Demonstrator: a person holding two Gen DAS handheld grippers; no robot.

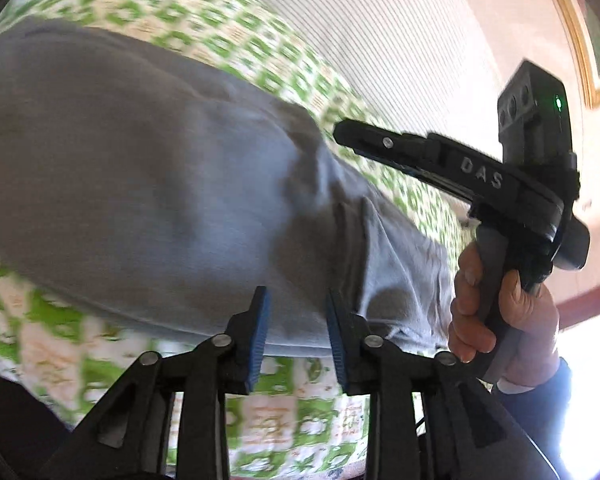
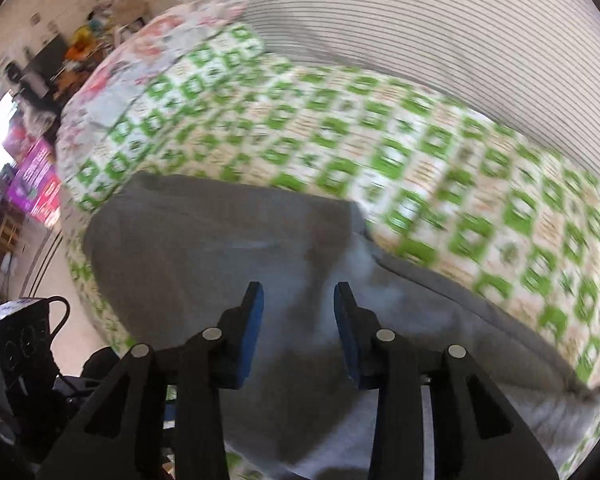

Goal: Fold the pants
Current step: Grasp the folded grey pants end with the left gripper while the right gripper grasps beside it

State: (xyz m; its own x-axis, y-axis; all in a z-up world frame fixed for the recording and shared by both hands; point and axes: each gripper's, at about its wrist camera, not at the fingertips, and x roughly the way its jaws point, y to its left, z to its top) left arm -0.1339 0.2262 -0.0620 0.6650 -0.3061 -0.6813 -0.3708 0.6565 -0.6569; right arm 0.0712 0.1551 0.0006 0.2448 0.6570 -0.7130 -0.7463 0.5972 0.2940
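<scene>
Grey pants (image 1: 148, 184) lie on a bed with a green and white patterned sheet (image 1: 204, 32); they also show in the right wrist view (image 2: 204, 240). My left gripper (image 1: 296, 300) is open just above the near edge of the pants, holding nothing. My right gripper (image 2: 298, 292) is open over the grey cloth, holding nothing. In the left wrist view the right gripper (image 1: 344, 132) shows from the side at the right, held by a hand (image 1: 492, 312), hovering above the pants. Both views are blurred by motion.
A striped white wall or headboard (image 2: 440, 40) runs behind the bed. A floral pillow or quilt (image 2: 148, 52) lies at the far end. Cluttered shelves and a purple box (image 2: 36, 176) stand at the left. A gold picture frame (image 1: 580, 48) hangs at the right.
</scene>
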